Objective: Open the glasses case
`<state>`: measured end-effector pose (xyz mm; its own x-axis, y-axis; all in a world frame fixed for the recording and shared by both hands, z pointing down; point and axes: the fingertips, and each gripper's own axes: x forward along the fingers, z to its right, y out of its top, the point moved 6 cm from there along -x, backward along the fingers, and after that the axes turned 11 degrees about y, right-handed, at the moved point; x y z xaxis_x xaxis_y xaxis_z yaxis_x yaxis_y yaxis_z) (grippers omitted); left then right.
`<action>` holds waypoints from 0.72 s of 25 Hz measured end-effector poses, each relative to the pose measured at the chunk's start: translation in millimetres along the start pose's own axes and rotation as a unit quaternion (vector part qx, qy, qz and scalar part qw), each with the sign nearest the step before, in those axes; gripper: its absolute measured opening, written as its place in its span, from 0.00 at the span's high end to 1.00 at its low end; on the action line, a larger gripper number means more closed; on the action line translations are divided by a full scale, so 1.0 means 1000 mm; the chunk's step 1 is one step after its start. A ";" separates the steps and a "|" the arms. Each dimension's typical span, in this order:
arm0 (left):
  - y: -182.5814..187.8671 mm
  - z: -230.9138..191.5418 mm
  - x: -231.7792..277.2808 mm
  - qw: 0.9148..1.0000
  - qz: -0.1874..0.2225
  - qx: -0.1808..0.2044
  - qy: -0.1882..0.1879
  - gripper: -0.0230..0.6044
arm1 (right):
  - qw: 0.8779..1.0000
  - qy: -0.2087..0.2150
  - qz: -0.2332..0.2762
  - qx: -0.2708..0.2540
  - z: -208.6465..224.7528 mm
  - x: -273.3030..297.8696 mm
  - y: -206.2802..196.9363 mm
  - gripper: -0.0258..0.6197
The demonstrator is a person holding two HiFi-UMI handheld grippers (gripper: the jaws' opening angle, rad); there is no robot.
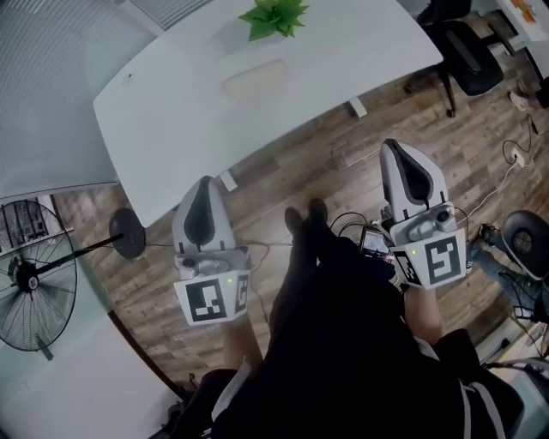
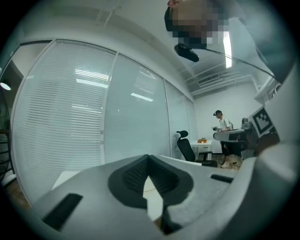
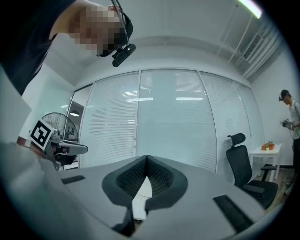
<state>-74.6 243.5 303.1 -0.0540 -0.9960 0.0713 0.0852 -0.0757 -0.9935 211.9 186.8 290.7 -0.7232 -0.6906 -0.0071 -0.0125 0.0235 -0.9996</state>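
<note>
The glasses case point(image 1: 253, 77) lay on the white tabletop point(image 1: 343, 60), just beside the green plant point(image 1: 274, 17). It was a pale cream oblong with rounded corners, too blurred to show more. The left tongs point(image 1: 204, 182) and the right tongs point(image 1: 393, 146) were each pressed together on nothing, well apart from the case.

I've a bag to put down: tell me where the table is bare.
The white table is bare left of the pale glasses case, out to its corner, and right of the potted plant toward the office chair. Only its middle, with plant and case, is taken.
</note>
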 end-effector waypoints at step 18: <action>0.011 -0.027 0.060 0.999 0.020 0.007 0.032 0.97 | 0.999 0.046 0.023 0.000 0.034 0.088 -0.009 0.93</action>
<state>-103.9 184.1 293.9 -0.1141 -0.9931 0.0259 0.1016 -0.0376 -0.9941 171.6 101.7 298.6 -0.7836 -0.6193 -0.0499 0.0211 0.0539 -0.9983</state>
